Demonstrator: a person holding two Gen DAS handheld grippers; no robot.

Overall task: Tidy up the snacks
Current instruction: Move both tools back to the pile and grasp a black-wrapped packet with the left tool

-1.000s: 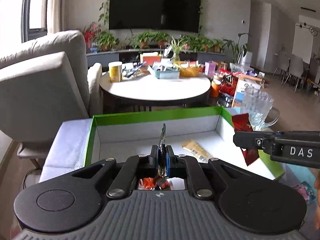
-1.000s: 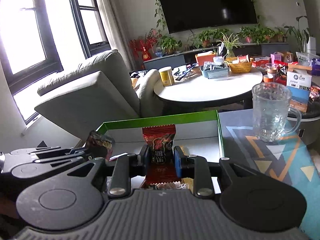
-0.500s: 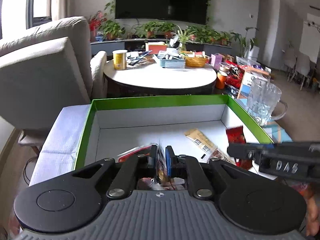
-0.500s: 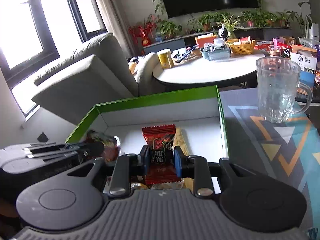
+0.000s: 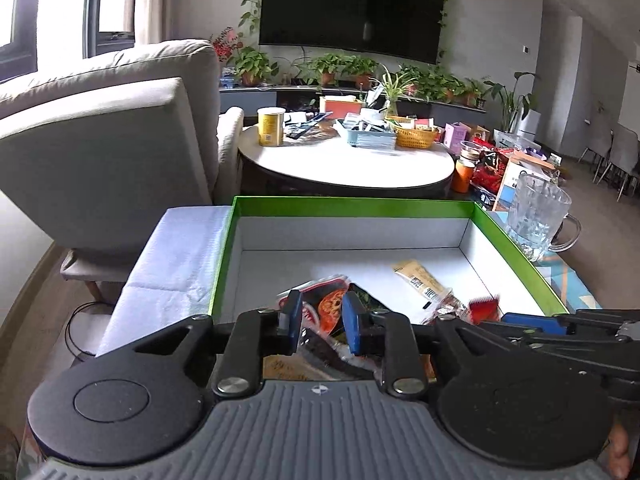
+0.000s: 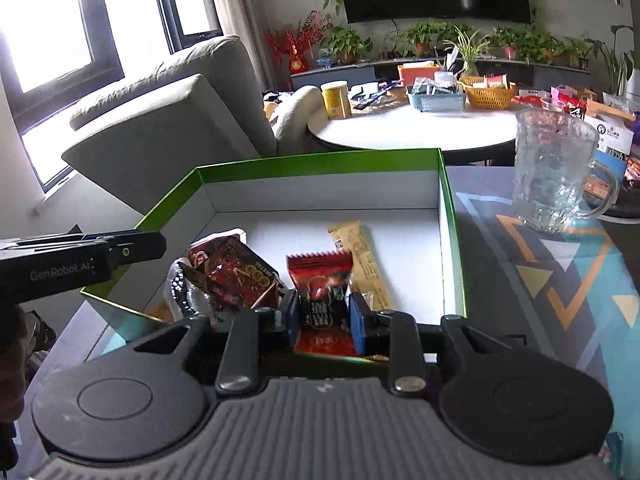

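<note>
Two handheld grippers over a shallow box [image 6: 320,158] with green rim and white inside, set on a bench with a patterned blue, orange and white mat [image 6: 560,264]. Left gripper [image 5: 322,322] low over the near left part of the box, its blue fingers [image 5: 294,320] apart and just opened wider, clear of a dark red snack packet [image 5: 326,306] lying loose beneath and between them. Same packet [image 6: 236,274] seen from the right wrist as a crumpled dark red wrapper resting on other wrappers at the box's near left corner, with the left gripper's black body [image 6: 80,256] reaching in from the left edge above it. Right gripper [image 6: 324,322] at the near edge of the box, fingers [image 6: 358,320] closed against both sides of a red candy packet [image 6: 320,280] with a zigzag top edge, held upright; whether the pads still press firmly or have begun to ease, hard to tell. Just beside and behind it, a long tan snack bar [image 6: 360,252] flat on the white floor of the box. Clear glass mug [image 6: 554,168] standing on the mat to the right of the box, well apart from both grippers. Behind the box, a grey armchair [image 5: 104,152] and a round white table [image 5: 348,160] crowded with a yellow can, baskets and boxes.
</note>
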